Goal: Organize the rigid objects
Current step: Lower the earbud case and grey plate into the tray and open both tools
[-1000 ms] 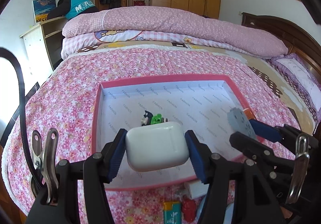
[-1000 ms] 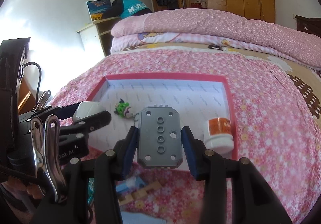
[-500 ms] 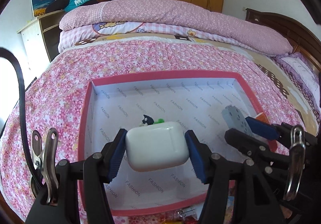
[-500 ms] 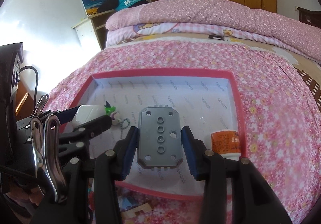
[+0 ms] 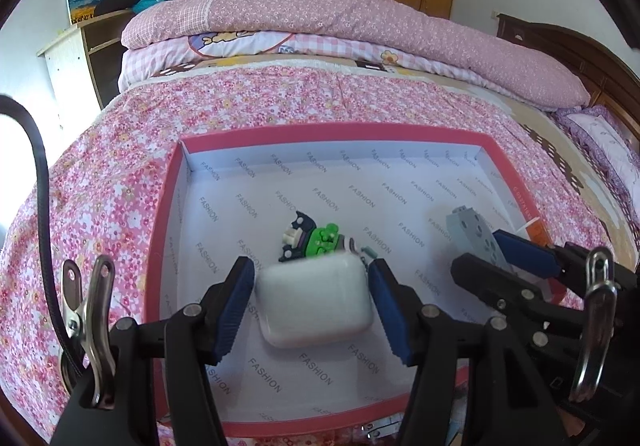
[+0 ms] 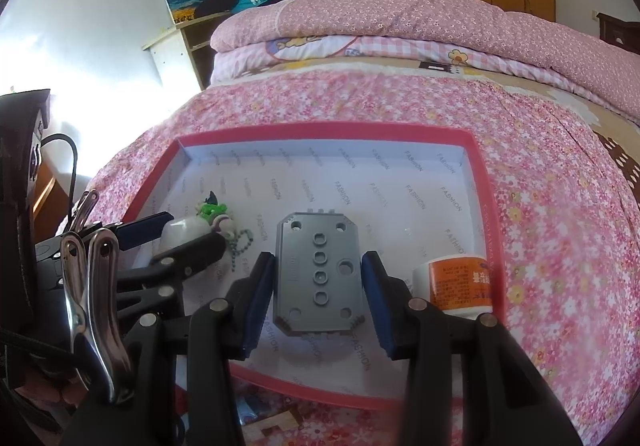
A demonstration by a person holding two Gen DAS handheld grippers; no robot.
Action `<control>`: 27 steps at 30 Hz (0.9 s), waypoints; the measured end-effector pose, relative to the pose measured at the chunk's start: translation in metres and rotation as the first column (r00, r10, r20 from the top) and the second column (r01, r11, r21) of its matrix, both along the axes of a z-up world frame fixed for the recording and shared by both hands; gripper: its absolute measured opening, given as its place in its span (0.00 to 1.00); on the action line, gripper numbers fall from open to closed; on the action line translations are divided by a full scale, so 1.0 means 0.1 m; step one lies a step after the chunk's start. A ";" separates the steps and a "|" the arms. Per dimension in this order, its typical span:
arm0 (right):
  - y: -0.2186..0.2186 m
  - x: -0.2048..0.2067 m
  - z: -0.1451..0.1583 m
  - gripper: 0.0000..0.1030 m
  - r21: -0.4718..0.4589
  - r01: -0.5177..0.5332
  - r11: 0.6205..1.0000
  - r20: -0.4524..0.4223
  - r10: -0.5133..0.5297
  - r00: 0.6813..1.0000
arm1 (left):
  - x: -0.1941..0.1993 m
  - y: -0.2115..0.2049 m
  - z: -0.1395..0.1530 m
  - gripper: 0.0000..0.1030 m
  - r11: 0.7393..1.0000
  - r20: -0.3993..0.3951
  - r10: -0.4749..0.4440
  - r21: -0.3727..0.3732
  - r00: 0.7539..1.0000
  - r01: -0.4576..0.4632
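A: Item one, left gripper?
B: Pinched a rounded white plastic earbud case, broad side across the pads, held over the floor of the shallow pink-rimmed cardboard box. A green-and-black toy keychain figure lay just ahead of the tips.
A: Item two, right gripper?
B: Clamped on a flat grey plastic plate with round holes, long axis pointing straight ahead, also above the box floor. A white jar with an orange label lay just right of it.
A: Unverified?
B: Whether either item touched the floor; clutter below the near rim was cut off.
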State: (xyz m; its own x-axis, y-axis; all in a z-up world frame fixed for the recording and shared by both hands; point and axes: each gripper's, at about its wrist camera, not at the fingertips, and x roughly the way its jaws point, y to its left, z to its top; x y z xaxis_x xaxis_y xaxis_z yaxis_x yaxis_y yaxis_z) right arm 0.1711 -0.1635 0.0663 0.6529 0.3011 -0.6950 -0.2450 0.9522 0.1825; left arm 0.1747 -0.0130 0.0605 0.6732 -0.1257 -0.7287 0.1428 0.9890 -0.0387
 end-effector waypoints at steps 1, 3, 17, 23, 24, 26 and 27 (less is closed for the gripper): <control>-0.01 -0.01 0.00 0.44 0.000 0.002 1.000 0.001 -0.002 1.000 | 0.00 0.00 0.01 0.61 1.000 0.004 -0.001 0.004 1.000 0.001; -0.02 -0.02 0.01 0.46 -0.002 0.008 1.000 0.005 -0.008 1.000 | -0.02 -0.01 0.03 0.63 1.000 0.007 -0.007 0.013 1.000 0.007; -0.06 -0.24 0.18 0.46 0.004 0.004 1.000 0.042 -0.004 0.999 | -0.25 0.03 0.17 0.63 1.000 0.032 -0.003 0.023 0.999 0.002; -0.07 -0.44 0.26 0.46 0.003 0.006 1.000 0.062 -0.006 0.998 | -0.41 0.07 0.25 0.63 1.000 0.046 -0.002 0.014 0.999 0.001; -0.08 -0.47 0.27 0.46 0.004 0.007 1.000 0.063 -0.008 0.998 | -0.43 0.08 0.26 0.63 1.000 0.048 -0.001 0.013 0.999 0.000; -0.09 -0.55 0.27 0.46 0.007 0.011 1.000 0.063 -0.011 0.998 | -0.49 0.09 0.28 0.63 1.000 0.051 -0.003 0.010 0.999 0.002; -0.10 -0.59 0.27 0.46 0.009 0.012 1.000 0.062 -0.013 0.998 | -0.52 0.09 0.28 0.63 1.000 0.051 -0.005 0.010 0.999 0.004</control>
